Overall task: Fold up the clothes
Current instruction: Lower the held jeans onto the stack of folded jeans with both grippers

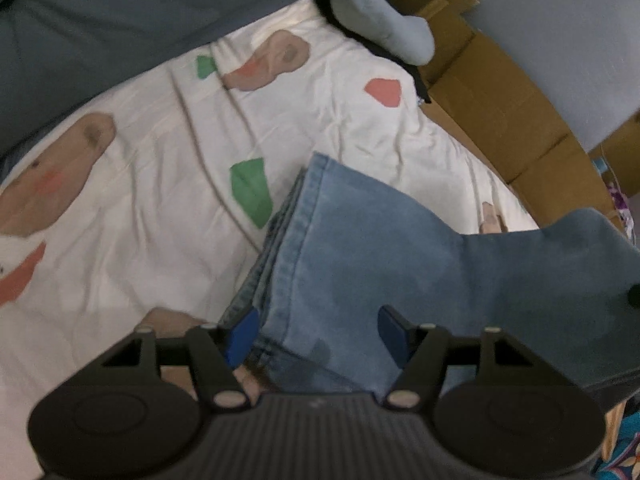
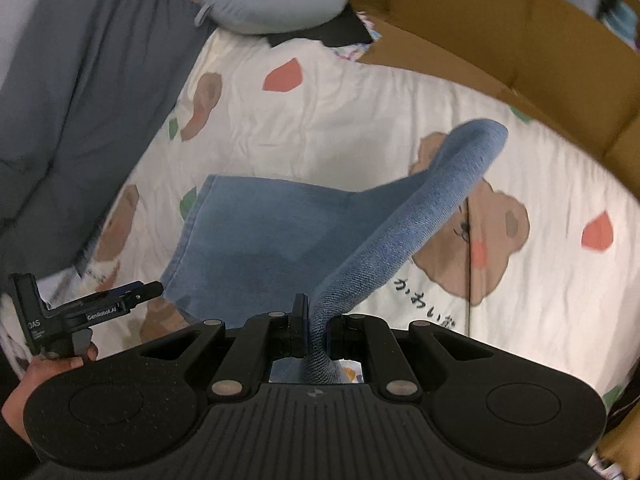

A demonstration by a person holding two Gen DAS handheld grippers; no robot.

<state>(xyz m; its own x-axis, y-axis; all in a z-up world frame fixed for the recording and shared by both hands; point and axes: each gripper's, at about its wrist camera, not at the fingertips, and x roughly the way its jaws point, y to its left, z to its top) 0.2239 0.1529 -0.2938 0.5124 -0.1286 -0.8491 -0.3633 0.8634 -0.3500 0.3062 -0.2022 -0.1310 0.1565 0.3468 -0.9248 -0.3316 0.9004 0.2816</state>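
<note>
Right gripper [image 2: 316, 328] fingers are pinching a raised fold of the jeans [image 2: 256, 240], lifting it off the bed sheet [image 2: 360, 120]. Left gripper [image 1: 316, 334] fingers are sitting spread wide over the jeans' stacked hem edge, gripping nothing. Cardboard boxes [image 2: 500, 40] are lining the bed; contents hidden. Left gripper is reading "GenRobot.AI".

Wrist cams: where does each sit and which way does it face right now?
Left wrist: on the open left gripper, looking forward and down over the jeans on the quilt; no hand shows.
Right wrist: on the right gripper, shut on a jeans fold; shows the left gripper and a hand.
Shared: jeans, quilt, neck pillow, cardboard.
</note>
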